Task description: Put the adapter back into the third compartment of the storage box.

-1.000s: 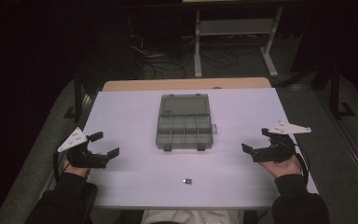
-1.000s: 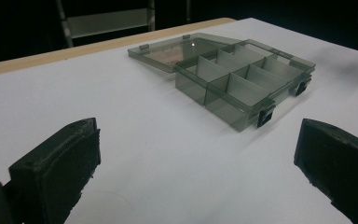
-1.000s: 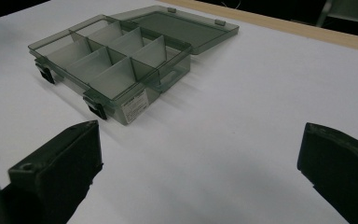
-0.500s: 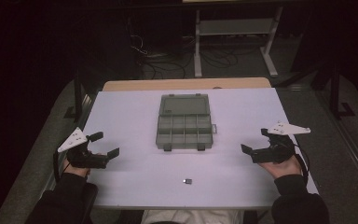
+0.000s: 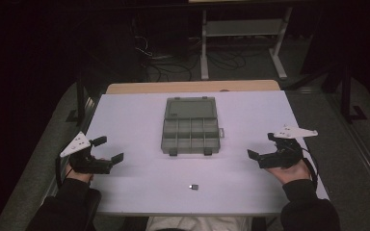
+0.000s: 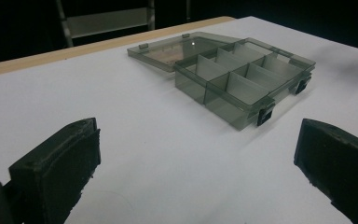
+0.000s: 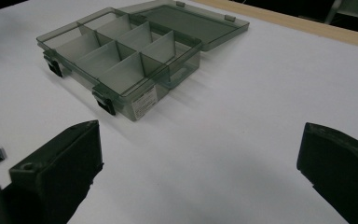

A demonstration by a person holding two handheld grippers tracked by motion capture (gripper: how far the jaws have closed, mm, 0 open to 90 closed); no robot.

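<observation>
A white table [image 5: 139,120] spreads between the two grippers, a strip of bare wood showing along its far edge. Ahead of both grippers, near the middle of the table and toward its far side, sits a smoky clear plastic box [image 5: 191,135] with its lid [image 5: 191,107] thrown open and lying flat on the table behind it. The box is split into small compartments in two rows, and as far as the gripper views show they hold nothing. Two dark latches hang from its near wall, and a pale label is stuck on the side wall facing the right gripper. The left gripper [image 5: 112,150] rests at the left edge of the table, held in the person's left hand [image 5: 77,172], its jaws spread wide and holding nothing; in the left gripper view the box lies ahead and to the right of those jaws, well apart from them. The right gripper [image 5: 261,146] rests at the right edge, held in the right hand [image 5: 289,171], its jaws likewise spread wide and empty; in the right gripper view the box lies ahead and to the left. Each gripper carries a grey three-cornered plate on top. A small dark clip [image 5: 193,186] lies on the table between the two grippers, nearer the person than the box, and in the right gripper view it sits just left of the left jaw.
</observation>
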